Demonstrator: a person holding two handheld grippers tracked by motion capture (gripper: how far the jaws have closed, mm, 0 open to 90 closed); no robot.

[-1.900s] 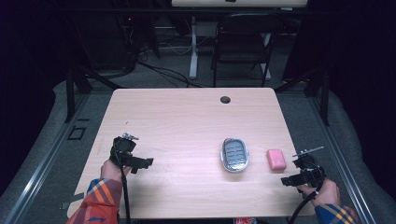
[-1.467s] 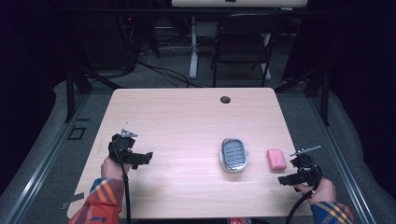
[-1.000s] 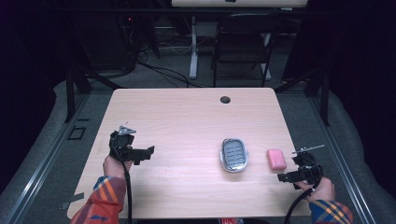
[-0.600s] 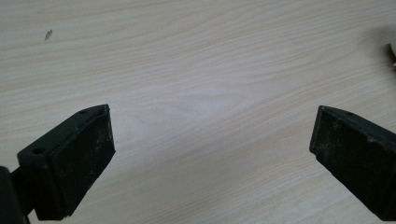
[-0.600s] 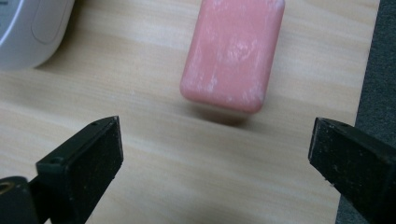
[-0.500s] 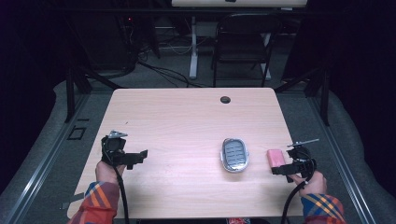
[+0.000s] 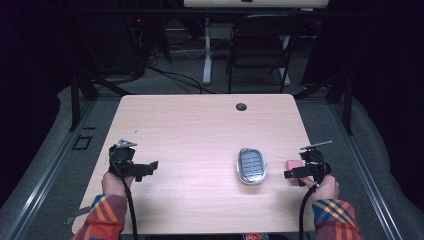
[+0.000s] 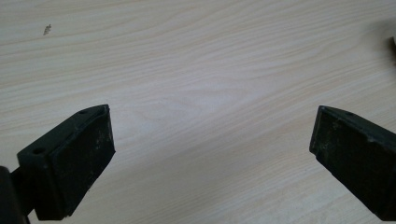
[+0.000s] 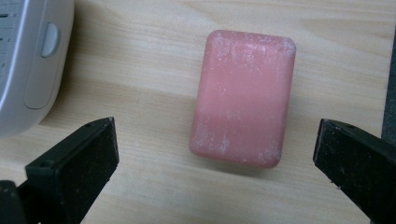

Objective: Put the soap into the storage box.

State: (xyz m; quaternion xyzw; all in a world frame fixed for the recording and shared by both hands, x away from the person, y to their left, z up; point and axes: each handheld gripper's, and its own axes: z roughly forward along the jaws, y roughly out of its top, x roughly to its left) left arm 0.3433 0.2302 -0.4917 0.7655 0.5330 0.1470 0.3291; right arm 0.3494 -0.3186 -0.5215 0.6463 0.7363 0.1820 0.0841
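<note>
A pink bar of soap [image 7: 292, 164] lies flat near the table's right edge. In the right gripper view the soap [image 9: 243, 98] sits just ahead of and between my open jaws, untouched. My right gripper [image 7: 291, 173] [image 9: 217, 158] hovers low over the soap's near end and points left. An oval grey and white soap dish [image 7: 251, 165] [image 9: 28, 56] rests on the table just left of the soap. At the table's left side my left gripper [image 7: 148, 167] [image 8: 210, 144] is open above bare wood, holding nothing.
The light wooden table [image 7: 200, 130] has a dark cable hole [image 7: 241, 106] near its far edge. A black chair [image 7: 257, 47] and cables stand on the floor beyond. The table's right edge [image 9: 390, 70] lies close beside the soap.
My right gripper has moved left and forward until its jaws flank the soap. My left gripper has drifted a little left and away from me. Soap and dish have stayed put.
</note>
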